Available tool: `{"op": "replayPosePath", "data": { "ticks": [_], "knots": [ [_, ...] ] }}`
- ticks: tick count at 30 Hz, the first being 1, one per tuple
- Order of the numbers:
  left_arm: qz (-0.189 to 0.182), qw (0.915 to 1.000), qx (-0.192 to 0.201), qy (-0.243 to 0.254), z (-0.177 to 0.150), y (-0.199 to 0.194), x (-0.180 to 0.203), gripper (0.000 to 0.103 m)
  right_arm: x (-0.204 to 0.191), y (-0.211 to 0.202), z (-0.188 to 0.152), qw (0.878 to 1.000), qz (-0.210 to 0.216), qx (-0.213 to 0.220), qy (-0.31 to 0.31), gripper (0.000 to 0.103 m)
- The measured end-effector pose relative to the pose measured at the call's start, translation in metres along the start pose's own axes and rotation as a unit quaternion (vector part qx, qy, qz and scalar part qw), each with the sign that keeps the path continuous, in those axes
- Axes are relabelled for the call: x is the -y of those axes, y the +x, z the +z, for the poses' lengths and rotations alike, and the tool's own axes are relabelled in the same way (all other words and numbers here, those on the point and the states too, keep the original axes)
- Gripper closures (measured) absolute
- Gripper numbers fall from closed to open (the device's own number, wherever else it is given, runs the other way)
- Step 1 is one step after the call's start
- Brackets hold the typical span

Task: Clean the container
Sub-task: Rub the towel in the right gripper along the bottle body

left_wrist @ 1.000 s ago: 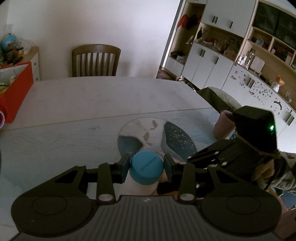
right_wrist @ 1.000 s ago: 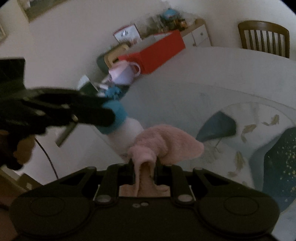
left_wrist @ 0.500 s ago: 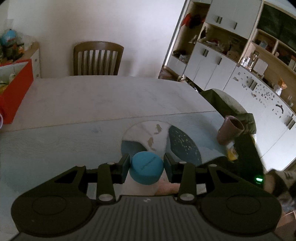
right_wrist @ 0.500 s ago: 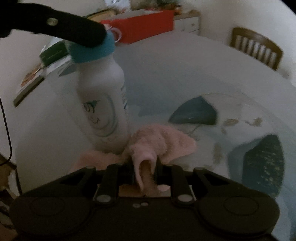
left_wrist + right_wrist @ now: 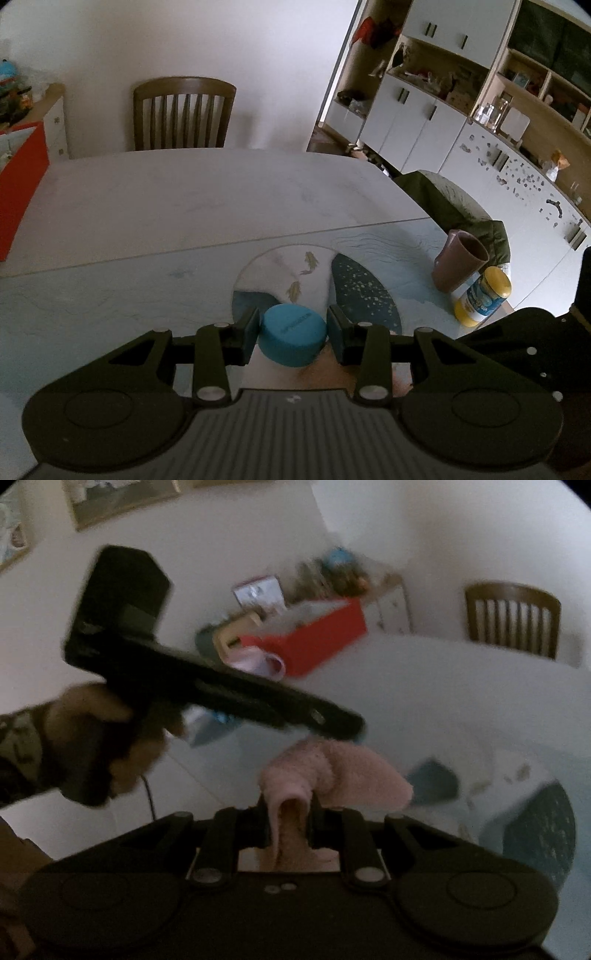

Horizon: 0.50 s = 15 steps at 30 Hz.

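Note:
My left gripper (image 5: 291, 332) is shut on the blue cap (image 5: 292, 339) of a white bottle and holds it over the table. The bottle's body is hidden below the cap. In the right wrist view my right gripper (image 5: 290, 825) is shut on a pink cloth (image 5: 332, 775), which bunches up in front of the fingers. The left gripper's black body (image 5: 221, 686) crosses that view above the cloth, held by a hand (image 5: 96, 738); the bottle is hidden behind the cloth there. The right gripper's black body (image 5: 524, 343) shows at the lower right of the left wrist view.
A brown cup (image 5: 460, 264) and a yellow-lidded jar (image 5: 482, 295) stand at the table's right edge. A fish-patterned mat (image 5: 314, 280) lies under the bottle. A red box (image 5: 314, 638) sits at the table's far left. A wooden chair (image 5: 183, 112) stands behind.
The right gripper with the pink cloth rose from the bottle's base to just under the left gripper. The left gripper kept its hold on the blue cap.

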<state>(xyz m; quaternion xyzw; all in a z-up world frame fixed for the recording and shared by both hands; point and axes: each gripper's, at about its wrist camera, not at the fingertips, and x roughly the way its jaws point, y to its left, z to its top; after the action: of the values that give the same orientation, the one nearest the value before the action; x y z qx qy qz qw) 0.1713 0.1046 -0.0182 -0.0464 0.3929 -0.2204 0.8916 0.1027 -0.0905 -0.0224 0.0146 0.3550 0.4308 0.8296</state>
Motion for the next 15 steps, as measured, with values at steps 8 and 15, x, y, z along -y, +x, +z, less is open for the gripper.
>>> {"op": "replayPosePath", "data": {
  "ticks": [8, 15],
  "knots": [
    [0.001, 1.0, -0.003, 0.005, 0.0, 0.001, 0.003, 0.064, 0.005, 0.032, 0.007, 1.0, 0.003, -0.01, 0.012, 0.088],
    [-0.001, 1.0, -0.003, -0.006, 0.0, 0.001, 0.0, 0.064, 0.015, 0.045, -0.001, 0.998, 0.031, -0.032, 0.037, 0.088]
  ]
}}
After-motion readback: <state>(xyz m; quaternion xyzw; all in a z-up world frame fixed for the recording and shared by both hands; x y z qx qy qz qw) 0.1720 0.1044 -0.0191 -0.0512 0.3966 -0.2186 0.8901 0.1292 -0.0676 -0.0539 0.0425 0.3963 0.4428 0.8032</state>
